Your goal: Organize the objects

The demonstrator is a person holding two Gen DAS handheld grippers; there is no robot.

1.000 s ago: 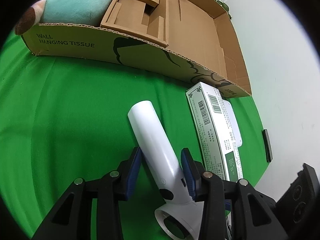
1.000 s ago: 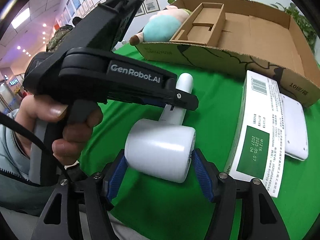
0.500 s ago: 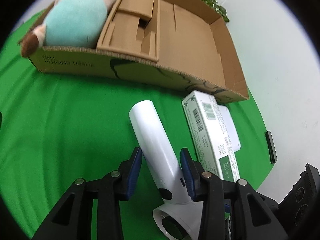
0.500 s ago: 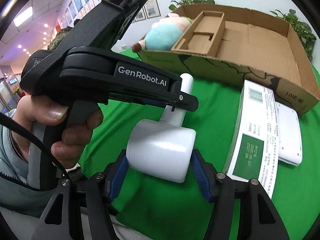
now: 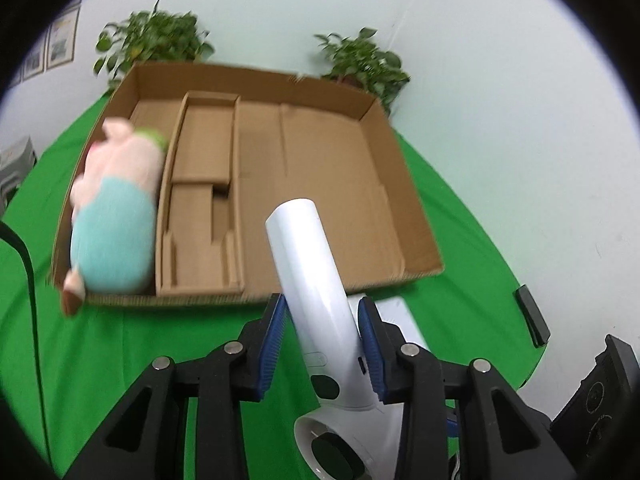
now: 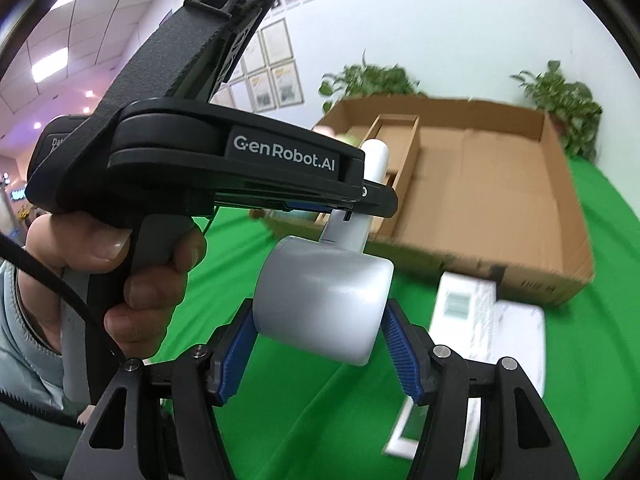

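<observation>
Both grippers hold a white hair dryer (image 5: 316,288). My left gripper (image 5: 322,332) is shut on its handle, which points up toward the cardboard box (image 5: 400,216). My right gripper (image 6: 320,344) is shut on its barrel (image 6: 324,296). The dryer is lifted above the green cloth, in front of the box's near wall. A plush pig (image 5: 114,220) lies in the box's left compartment. The box also shows in the right wrist view (image 6: 480,208), with a white and green carton (image 6: 452,320) on the cloth in front of it.
A cardboard insert (image 5: 200,200) divides the box; its right part is bare. A flat white device (image 6: 520,340) lies beside the carton. A small black object (image 5: 530,314) lies at the cloth's right edge. Potted plants (image 5: 360,60) stand behind the box.
Both grippers have lifted the hair dryer off the cloth and tilted up, so the box interior and the back wall have come into view. The grips have not changed.
</observation>
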